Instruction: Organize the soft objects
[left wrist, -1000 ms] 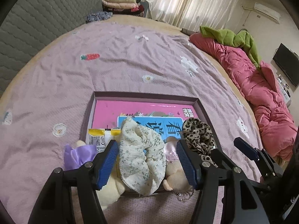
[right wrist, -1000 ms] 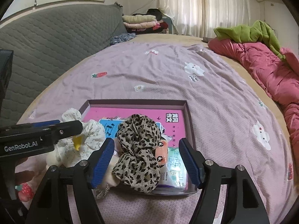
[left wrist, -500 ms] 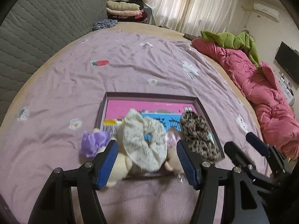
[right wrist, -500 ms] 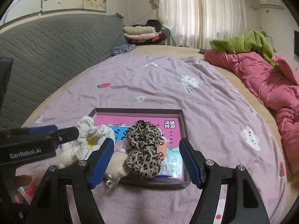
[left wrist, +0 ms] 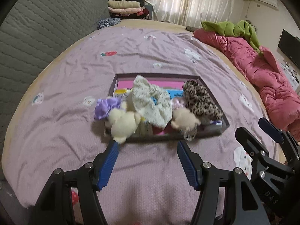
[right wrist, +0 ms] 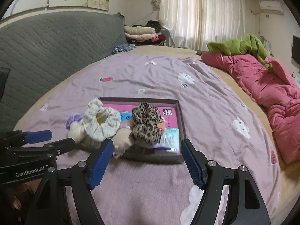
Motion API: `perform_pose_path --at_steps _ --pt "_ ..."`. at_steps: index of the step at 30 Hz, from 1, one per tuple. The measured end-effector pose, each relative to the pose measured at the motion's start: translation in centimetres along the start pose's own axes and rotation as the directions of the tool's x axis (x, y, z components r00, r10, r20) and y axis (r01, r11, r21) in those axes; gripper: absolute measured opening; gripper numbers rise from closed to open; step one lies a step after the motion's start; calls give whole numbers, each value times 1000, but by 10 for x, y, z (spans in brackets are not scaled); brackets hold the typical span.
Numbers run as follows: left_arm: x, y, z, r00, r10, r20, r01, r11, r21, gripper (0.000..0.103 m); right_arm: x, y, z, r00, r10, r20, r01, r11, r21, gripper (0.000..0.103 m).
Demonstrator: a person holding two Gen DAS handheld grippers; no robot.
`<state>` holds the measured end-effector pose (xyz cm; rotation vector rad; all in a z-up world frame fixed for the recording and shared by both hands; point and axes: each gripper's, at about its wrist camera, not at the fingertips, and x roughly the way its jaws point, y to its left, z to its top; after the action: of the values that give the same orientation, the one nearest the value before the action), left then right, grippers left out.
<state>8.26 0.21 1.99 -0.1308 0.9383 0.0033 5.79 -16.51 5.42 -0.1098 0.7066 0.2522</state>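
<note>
Both grippers pull back from tray: left gripper and right gripper apart, empty. Scrunchies and plush toys heaped ahead in tray, probably placement finished.

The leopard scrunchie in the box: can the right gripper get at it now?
Probably yes. The leopard scrunchie lies uncovered on top in the box, straight ahead of the open, empty right gripper, with nothing between.

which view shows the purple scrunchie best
The left wrist view: the purple scrunchie shows nearly whole at the tray's left edge, behind a cream plush toy. The right wrist view shows only a sliver of it, mostly hidden behind the floral scrunchie.
</note>
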Motion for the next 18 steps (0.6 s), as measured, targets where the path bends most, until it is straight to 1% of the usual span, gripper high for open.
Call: perform_pose_path --at_steps 4,8,11,18 --pt "-10 3 -10 1000 -16 25 16 1000 -5 64 -7 4 -15 1000 8 -15 -7 1000 21 76" --pt "-17 2 -20 999 -8 37 8 1000 8 64 -12 14 -29 999 22 -34 -21 1000 20 76" --pt "-20 3 -27 999 -13 33 13 1000 12 64 -18 20 -37 999 17 -38 -16 1000 5 76" --pt "-19 8 -45 1000 1 10 -1 1000 3 64 -24 22 -47 999 14 -39 -13 1000 26 76"
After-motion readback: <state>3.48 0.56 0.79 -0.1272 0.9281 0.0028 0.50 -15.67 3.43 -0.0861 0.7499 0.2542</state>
